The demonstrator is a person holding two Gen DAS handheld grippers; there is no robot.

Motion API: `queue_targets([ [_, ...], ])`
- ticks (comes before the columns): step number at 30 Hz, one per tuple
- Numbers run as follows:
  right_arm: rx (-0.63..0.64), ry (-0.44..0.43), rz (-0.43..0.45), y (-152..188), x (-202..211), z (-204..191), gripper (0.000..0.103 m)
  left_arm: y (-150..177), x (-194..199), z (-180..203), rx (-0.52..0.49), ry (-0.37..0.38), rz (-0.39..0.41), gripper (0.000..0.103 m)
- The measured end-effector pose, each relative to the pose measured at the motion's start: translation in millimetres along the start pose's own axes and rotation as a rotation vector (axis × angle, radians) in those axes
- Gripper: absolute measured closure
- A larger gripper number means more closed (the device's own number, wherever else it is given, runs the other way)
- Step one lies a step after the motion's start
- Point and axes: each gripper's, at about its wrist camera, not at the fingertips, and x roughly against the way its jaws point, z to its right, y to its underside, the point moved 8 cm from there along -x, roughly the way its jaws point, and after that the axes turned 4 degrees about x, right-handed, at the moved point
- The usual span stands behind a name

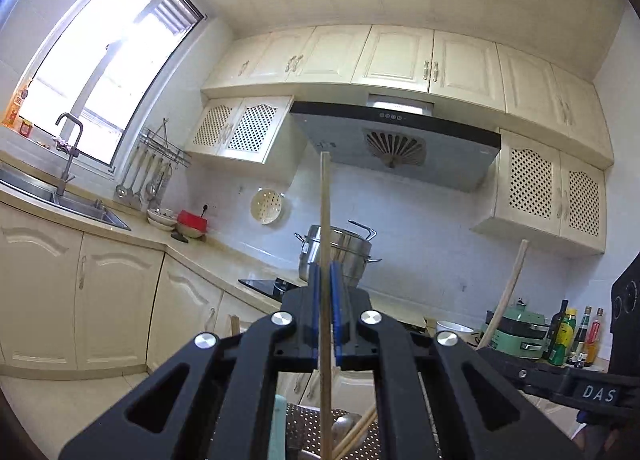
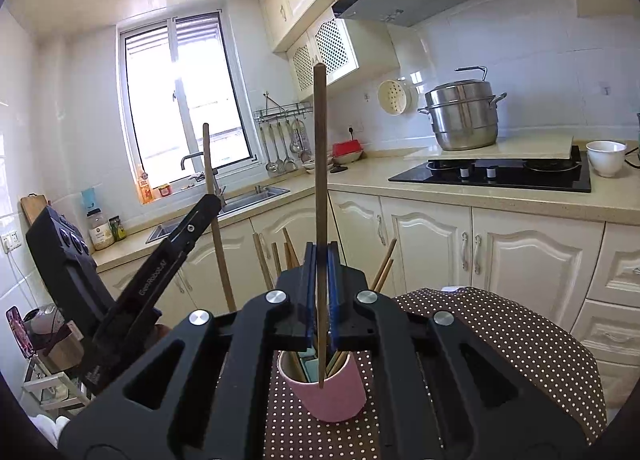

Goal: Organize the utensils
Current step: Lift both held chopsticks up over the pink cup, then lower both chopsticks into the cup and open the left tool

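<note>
My left gripper (image 1: pixel 325 280) is shut on an upright light wooden chopstick (image 1: pixel 325 212); its lower end hangs over utensils on a perforated metal surface (image 1: pixel 308 426). My right gripper (image 2: pixel 320 260) is shut on a darker upright chopstick (image 2: pixel 319 148), whose tip reaches down at the rim of a pink cup (image 2: pixel 332 396) that holds several chopsticks and a pale blue utensil. The cup stands on a brown dotted cloth (image 2: pixel 500 324). The left gripper (image 2: pixel 172 256) with its chopstick (image 2: pixel 216 220) shows at the left of the right wrist view. The right gripper's arm (image 1: pixel 560 380) and chopstick (image 1: pixel 508 292) show at the right of the left wrist view.
A kitchen counter (image 2: pixel 480 196) runs behind with a black hob (image 2: pixel 492 176), a steel steamer pot (image 2: pixel 464 116), a white bowl (image 2: pixel 606 158) and a sink (image 2: pixel 240 200). Bottles (image 1: pixel 576 336) and a green appliance (image 1: pixel 520 332) stand at the right in the left wrist view.
</note>
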Motion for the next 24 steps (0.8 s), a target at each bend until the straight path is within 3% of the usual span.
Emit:
queue_targets([
  [8,-0.005,-0.016,0.020,-11.5,-9.5,6.4,0.097,19.6,-25.8,-6.8,-0.033,-0.049,0.022,0.098],
  [16,-0.008,-0.018,-0.032,7.3,-30.4,7.7,0.097,50.0,-34.1,-12.7,-0.075,-0.067,-0.058,0.098],
  [24,-0.011,-0.010,-0.077,23.7,-37.9,6.8,0.097,75.9,-15.0,-16.2,-0.137,-0.055,-0.179,0.098],
])
